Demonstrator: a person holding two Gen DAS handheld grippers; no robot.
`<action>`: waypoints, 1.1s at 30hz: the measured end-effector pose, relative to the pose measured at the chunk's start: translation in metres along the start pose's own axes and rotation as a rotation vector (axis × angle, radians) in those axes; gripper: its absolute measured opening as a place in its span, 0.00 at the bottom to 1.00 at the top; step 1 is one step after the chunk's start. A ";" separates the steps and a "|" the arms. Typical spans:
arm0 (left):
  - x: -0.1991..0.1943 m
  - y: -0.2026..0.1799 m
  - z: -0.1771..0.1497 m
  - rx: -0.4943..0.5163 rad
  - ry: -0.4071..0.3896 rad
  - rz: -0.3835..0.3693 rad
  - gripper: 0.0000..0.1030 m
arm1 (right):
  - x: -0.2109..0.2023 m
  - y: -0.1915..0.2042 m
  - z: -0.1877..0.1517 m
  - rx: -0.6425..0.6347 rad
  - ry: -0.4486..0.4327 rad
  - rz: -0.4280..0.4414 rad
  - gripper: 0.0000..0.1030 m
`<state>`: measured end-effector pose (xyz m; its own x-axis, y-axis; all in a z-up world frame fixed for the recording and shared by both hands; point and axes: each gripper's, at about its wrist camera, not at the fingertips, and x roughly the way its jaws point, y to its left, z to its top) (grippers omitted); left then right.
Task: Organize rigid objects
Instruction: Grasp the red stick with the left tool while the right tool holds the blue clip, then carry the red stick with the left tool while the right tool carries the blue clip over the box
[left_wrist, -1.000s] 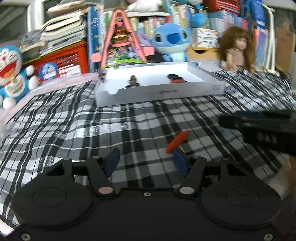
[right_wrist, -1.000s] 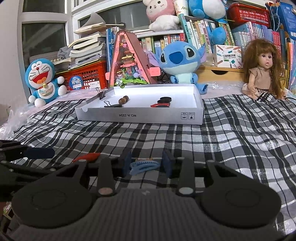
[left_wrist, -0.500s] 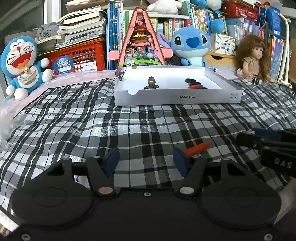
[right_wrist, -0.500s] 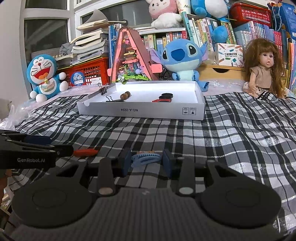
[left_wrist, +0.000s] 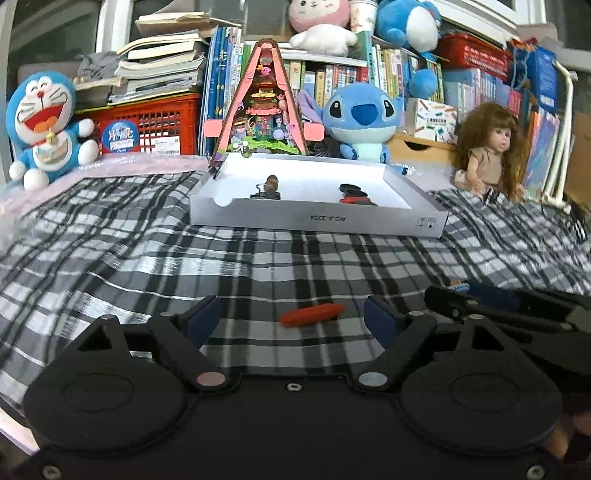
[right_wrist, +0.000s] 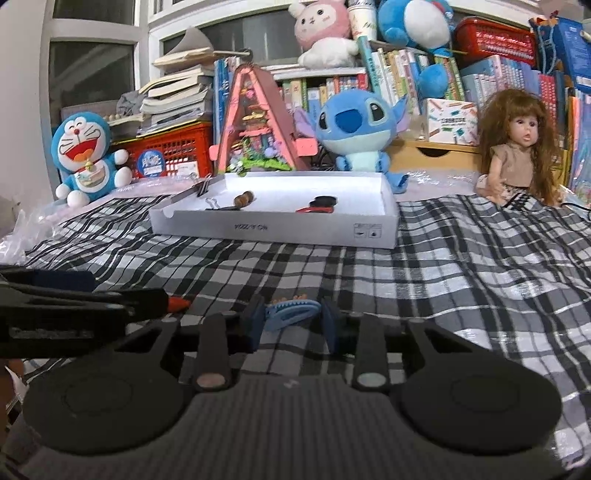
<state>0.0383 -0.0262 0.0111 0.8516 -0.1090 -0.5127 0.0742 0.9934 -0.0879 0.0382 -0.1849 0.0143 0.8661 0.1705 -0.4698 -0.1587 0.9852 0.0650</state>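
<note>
Left gripper (left_wrist: 291, 319) jaws have just spread around the red clip (left_wrist: 312, 315); right gripper (right_wrist: 291, 319) jaws clamp the blue clip (right_wrist: 290, 314).

Left claw (left_wrist: 291, 319) just widened, empty; right claw (right_wrist: 291, 321) seemingly clamped.

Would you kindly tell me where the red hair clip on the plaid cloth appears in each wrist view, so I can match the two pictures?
Left wrist view: the red hair clip lies low in the centre on the plaid cloth, between the open left gripper's fingers.
Right wrist view: only its tip shows at lower left, past the left gripper's finger.
Shared landmark: the white tray in front of the blue Stitch plush.
</note>
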 end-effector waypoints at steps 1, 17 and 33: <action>0.002 -0.003 -0.001 -0.003 -0.005 0.004 0.81 | -0.001 -0.002 0.000 0.001 -0.003 -0.005 0.37; 0.029 -0.009 -0.004 0.009 0.003 -0.005 0.40 | -0.008 -0.020 -0.001 0.022 -0.029 -0.045 0.37; 0.030 0.005 0.038 0.074 -0.022 0.020 0.40 | 0.008 -0.014 0.021 0.054 -0.033 -0.016 0.37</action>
<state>0.0839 -0.0230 0.0272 0.8644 -0.0886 -0.4949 0.0942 0.9955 -0.0136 0.0578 -0.1973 0.0277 0.8835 0.1540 -0.4423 -0.1194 0.9873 0.1052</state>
